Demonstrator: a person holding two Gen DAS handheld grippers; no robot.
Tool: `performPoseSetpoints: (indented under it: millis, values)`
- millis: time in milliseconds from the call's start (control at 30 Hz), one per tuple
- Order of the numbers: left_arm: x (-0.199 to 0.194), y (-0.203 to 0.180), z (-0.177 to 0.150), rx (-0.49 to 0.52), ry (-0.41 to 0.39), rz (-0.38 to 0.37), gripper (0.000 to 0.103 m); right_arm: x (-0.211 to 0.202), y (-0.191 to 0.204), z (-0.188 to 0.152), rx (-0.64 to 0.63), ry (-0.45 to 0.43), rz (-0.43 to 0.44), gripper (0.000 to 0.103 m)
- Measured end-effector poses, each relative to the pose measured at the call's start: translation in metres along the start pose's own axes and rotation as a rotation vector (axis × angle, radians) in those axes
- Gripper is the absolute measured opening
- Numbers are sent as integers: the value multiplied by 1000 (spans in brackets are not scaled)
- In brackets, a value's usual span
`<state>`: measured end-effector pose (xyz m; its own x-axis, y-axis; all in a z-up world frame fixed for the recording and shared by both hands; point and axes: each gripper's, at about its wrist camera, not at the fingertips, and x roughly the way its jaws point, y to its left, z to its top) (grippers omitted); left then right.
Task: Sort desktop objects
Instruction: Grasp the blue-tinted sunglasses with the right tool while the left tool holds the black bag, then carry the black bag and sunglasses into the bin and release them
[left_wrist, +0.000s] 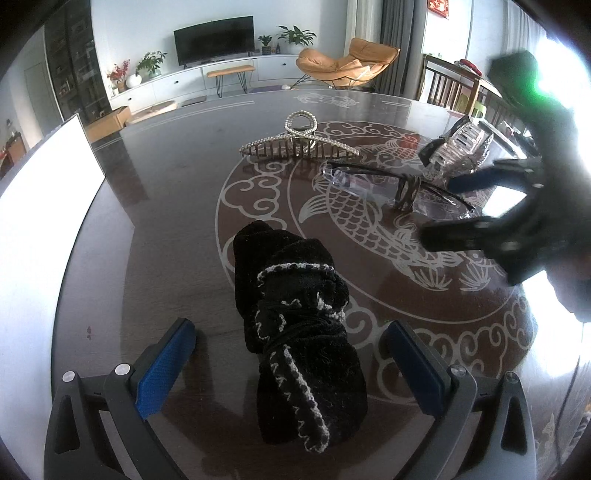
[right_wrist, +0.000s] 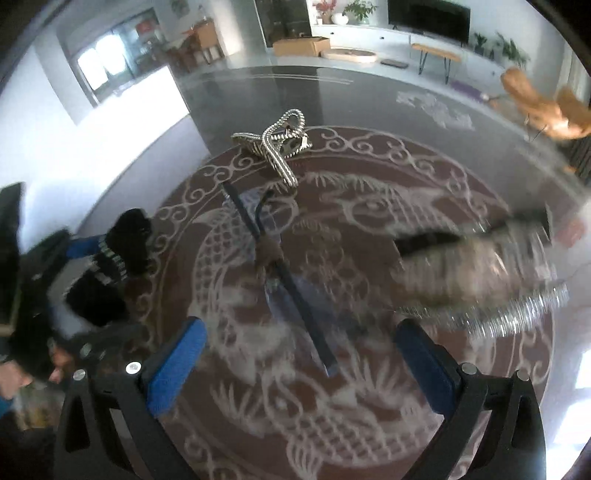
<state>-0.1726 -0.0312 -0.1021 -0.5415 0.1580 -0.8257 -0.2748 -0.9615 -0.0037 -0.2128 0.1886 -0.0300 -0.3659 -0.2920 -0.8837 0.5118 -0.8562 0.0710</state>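
Observation:
A black velvet hair tie (left_wrist: 295, 306) with white stitched trim lies on the dark table (left_wrist: 166, 184). My left gripper (left_wrist: 291, 369) is open, one blue pad on each side of the tie and not touching it. Beyond it are a pearl hair claw (left_wrist: 299, 140), dark-rimmed glasses (left_wrist: 399, 188) and a clear plastic clip (left_wrist: 461, 142). In the right wrist view my right gripper (right_wrist: 301, 365) is open over the table, the glasses (right_wrist: 280, 273) lying lengthwise ahead between its fingers. The hair claw (right_wrist: 277, 147) is farther off, the clear clip (right_wrist: 480, 273) blurred at right.
A white box (left_wrist: 48, 192) stands at the table's left edge. The right gripper (left_wrist: 465, 206) reaches in from the right near the glasses. The left gripper (right_wrist: 74, 266) and the hair tie (right_wrist: 125, 243) show at the left. Chairs and a living room lie beyond the table (right_wrist: 369, 110).

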Motion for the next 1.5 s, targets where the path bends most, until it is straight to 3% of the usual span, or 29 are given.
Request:
performPoseSetpoints:
  millis: [100, 133, 200, 267, 333, 467, 633, 767, 900, 967, 1000, 1133, 1200, 1233, 1267, 1300, 1333, 1367, 1500]
  values:
    - [0, 0, 0, 0, 0, 0, 103, 8, 15, 11, -46, -21, -40, 96]
    - [0, 0, 0, 0, 0, 0, 103, 9, 21, 13, -57, -25, -62, 84]
    - [0, 0, 0, 0, 1, 0, 103, 5, 23, 13, -39, -43, -52, 70]
    - [-1, 1, 0, -1, 0, 0, 103, 1, 21, 12, -10, -56, -69, 37]
    - [0, 0, 0, -1, 0, 0, 103, -4, 16, 6, 42, -59, -73, 29]
    - [0, 0, 0, 0, 0, 1, 103, -15, 16, -26, 121, -82, -76, 26]
    - [0, 0, 0, -1, 0, 1, 103, -49, 24, -93, 190, -119, -55, 26]
    - [0, 0, 0, 0, 1, 1, 103, -66, 36, -133, 207, -171, -104, 28]
    - [0, -1, 0, 1, 1, 1, 103, -69, 34, -138, 235, -189, -86, 42]
    - [1, 0, 3, 6, 8, -1, 103, -69, 31, -135, 230, -154, -86, 62]
    - [3, -1, 7, 18, 29, -3, 103, -68, 32, -134, 226, -136, -94, 67]
    - [9, 1, 22, 51, 118, -23, 103, -67, 25, -129, 220, -79, -113, 69]
    - [5, 0, 23, 83, 101, -38, 90, -69, 20, -121, 238, -94, -85, 69]
    - [1, -1, 23, 97, 85, -47, 66, -70, 19, -117, 238, -103, -70, 68]
    - [-4, -2, 23, 107, 74, -51, 39, -71, 20, -113, 228, -105, -45, 58]
    - [-6, -3, 22, 104, 78, -64, 36, -68, 23, -107, 209, -91, -24, 46]
    - [-10, -2, 20, 99, 78, -79, 36, -62, 27, -101, 186, -46, -28, 17]
    - [-17, -1, 16, 97, 63, -98, 36, -60, 30, -99, 180, -26, -34, 10]
    - [-59, 5, 6, 70, -21, -133, 36, -78, 41, -96, 162, -30, -37, 10]
